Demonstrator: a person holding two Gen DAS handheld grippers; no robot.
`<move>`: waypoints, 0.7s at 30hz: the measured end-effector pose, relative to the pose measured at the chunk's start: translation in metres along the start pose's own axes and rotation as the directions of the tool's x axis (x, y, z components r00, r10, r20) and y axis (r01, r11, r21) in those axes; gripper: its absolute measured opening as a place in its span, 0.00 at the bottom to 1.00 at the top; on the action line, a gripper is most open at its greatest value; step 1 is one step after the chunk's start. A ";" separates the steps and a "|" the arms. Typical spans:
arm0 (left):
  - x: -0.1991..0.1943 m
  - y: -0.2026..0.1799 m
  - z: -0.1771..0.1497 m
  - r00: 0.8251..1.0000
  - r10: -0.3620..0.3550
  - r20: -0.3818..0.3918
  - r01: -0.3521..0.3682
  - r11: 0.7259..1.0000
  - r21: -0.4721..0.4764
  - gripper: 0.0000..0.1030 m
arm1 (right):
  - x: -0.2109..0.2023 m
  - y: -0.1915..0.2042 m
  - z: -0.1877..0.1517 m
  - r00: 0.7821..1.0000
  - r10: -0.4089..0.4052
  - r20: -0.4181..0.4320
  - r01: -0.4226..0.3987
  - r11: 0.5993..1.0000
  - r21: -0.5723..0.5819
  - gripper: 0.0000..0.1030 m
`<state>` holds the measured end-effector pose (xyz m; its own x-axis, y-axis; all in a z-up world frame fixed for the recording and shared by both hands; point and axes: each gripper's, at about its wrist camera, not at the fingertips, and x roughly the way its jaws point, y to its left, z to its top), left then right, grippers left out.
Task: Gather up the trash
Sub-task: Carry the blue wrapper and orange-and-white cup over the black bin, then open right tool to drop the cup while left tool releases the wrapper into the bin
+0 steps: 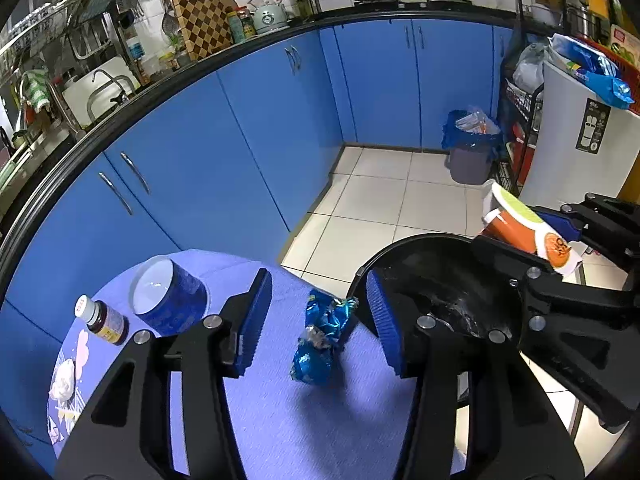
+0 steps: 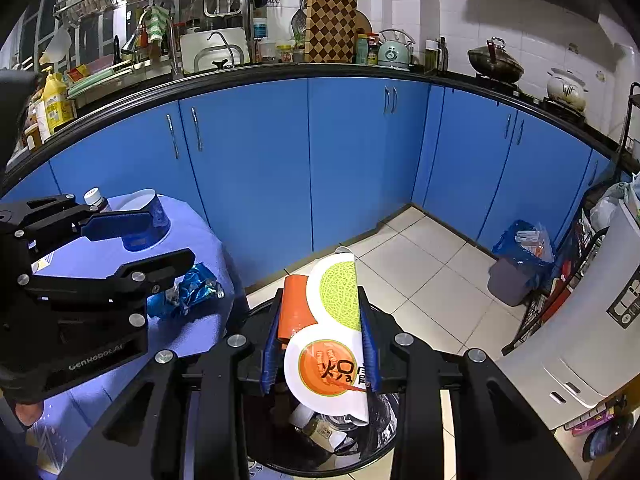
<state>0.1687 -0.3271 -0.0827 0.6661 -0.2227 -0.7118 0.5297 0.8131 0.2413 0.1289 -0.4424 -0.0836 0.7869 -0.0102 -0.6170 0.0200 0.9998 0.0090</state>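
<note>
my right gripper point(image 2: 320, 344) was clamped on a flattened orange and white carton point(image 2: 332, 340), held right above the black bin point(image 2: 384, 452) so it would drop straight in. the bin already had cups and scraps inside. my left gripper point(image 1: 316, 328) hung with its jaws apart over the blue wrapper point(image 1: 320, 340) on the purple table point(image 1: 280, 420), probably next up. a blue tub point(image 1: 168, 296) lay tipped beside a small bottle point(image 1: 102, 318).

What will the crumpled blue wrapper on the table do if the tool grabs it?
The blue wrapper looks like thin, shiny foil, so it would probably squash and crackle. It seems empty, so likely very light. Its glossy surface might slip from the open left tool.
</note>
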 end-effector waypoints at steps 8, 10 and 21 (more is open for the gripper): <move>0.008 0.000 0.001 1.000 -0.019 -0.021 0.019 1.000 0.000 0.66 | 0.010 -0.007 -0.002 1.000 0.003 -0.009 -0.003 1.000 0.022 0.31; 0.010 0.008 -0.001 0.999 -0.039 -0.026 0.038 0.999 -0.034 0.96 | 0.013 -0.008 -0.005 1.000 0.003 -0.017 -0.003 1.000 0.026 0.31; 0.038 0.008 -0.028 0.992 -0.061 -0.114 0.058 0.998 -0.033 0.97 | 0.027 -0.011 -0.014 0.999 -0.007 -0.052 0.009 0.999 0.039 0.31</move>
<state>0.1837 -0.3138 -0.1268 0.5684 -0.2098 -0.7955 0.5497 0.8163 0.1775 0.1411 -0.4534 -0.1113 0.7534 -0.0165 -0.6573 0.0517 0.9981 0.0342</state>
